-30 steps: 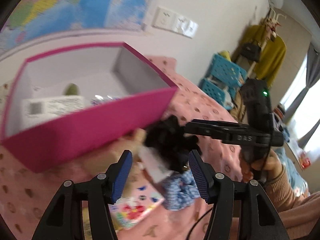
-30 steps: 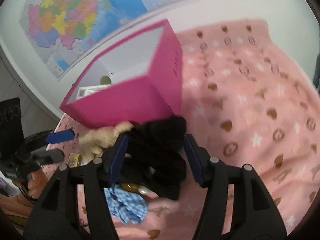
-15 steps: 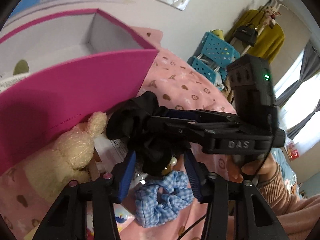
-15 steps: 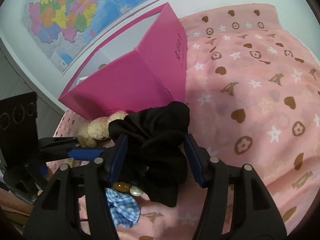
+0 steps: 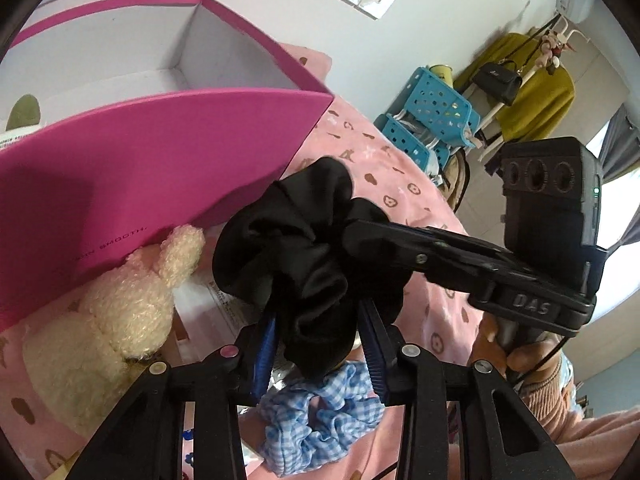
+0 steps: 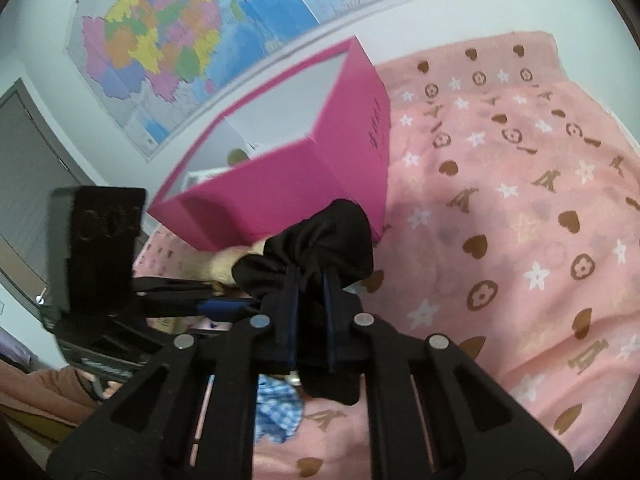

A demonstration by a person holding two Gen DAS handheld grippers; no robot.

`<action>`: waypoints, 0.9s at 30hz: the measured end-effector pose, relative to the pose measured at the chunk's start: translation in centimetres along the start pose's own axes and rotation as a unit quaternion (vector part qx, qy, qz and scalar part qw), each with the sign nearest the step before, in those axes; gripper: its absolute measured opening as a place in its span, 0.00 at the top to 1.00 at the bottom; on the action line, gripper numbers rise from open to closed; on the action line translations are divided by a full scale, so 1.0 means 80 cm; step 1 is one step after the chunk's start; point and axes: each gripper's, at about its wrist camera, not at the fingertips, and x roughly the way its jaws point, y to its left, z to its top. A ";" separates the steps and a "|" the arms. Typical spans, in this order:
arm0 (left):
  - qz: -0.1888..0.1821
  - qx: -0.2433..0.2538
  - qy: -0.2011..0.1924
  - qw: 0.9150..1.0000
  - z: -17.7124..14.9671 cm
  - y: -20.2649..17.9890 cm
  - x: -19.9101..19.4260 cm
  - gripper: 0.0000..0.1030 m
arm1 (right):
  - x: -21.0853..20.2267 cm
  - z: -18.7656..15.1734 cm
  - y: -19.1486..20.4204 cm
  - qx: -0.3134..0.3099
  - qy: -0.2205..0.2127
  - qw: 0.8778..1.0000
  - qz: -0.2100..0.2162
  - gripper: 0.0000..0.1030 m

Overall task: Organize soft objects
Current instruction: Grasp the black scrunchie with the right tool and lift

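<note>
My pink patterned bedspread fills the scene, and the open magenta box sits on it ahead of both claws. A cream plush rabbit lies against the box's near wall. My right gripper has just clamped nearly shut on the black scrunchie, bunching it between the pads. My left gripper has been closing too; the scrunchie's lower fold hangs between its blue pads, which appear to press it. A blue gingham scrunchie lies just beneath.
</note>
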 end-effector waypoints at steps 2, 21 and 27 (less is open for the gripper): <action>-0.001 0.005 -0.005 1.000 0.000 -0.004 -0.004 0.68 | -0.008 0.003 0.007 -0.005 -0.008 1.000 0.005 0.91; 0.021 0.037 -0.054 0.998 0.007 -0.012 -0.057 0.69 | -0.032 0.017 -0.021 0.047 -0.047 0.997 -0.045 0.39; 0.019 0.043 -0.024 0.999 0.002 -0.017 -0.031 0.60 | -0.015 0.000 -0.051 0.094 -0.008 0.995 -0.032 0.36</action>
